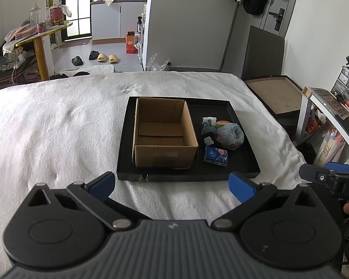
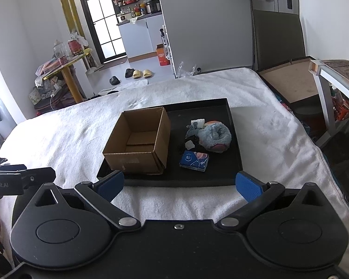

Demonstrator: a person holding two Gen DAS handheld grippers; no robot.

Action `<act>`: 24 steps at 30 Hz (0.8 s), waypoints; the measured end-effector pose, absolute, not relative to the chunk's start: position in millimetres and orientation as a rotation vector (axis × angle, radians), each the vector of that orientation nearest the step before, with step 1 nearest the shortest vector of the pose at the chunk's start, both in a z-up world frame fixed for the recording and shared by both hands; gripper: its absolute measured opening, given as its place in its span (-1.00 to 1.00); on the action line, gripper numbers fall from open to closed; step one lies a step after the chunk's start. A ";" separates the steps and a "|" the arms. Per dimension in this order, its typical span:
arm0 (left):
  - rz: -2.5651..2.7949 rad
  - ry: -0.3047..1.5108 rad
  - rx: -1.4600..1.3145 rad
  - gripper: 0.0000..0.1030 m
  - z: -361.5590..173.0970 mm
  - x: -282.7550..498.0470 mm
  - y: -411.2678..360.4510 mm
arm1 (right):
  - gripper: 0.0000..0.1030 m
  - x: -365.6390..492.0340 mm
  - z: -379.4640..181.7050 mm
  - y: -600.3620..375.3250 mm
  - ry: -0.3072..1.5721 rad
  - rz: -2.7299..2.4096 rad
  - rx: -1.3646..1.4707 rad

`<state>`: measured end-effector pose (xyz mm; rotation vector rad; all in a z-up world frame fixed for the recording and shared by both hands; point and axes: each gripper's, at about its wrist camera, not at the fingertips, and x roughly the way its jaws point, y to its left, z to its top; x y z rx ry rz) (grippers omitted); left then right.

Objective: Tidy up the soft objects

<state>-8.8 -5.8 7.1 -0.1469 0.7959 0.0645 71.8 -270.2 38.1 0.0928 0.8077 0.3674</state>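
Cardboard box (image 1: 165, 134) sits empty on the tray's (image 1: 125, 160) left; soft pile (image 1: 221, 132) and tissue pack (image 1: 216, 154) lie just right of it. Left gripper (image 1: 172, 186) and right gripper (image 2: 179, 184) both gape wide, empty. Best start: right gripper descends squarely over the fluffy blue piece (image 2: 215, 137).

My right gripper (image 2: 179, 184) hangs spread wide before the tray (image 2: 235, 139): empty box (image 2: 137, 146) left, soft toys (image 2: 214, 136) and tissue pack (image 2: 194, 161) right.
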 end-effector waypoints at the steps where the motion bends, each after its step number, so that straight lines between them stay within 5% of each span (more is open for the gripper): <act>1: 0.066 0.795 -0.145 1.00 7.4 -9.0 -5.5 | 1.00 72.2 38.8 -271.1 0.806 0.368 0.092; 24: 0.061 0.761 -0.139 1.00 16.5 -15.1 -6.8 | 1.00 71.0 43.9 -268.6 0.792 0.372 0.084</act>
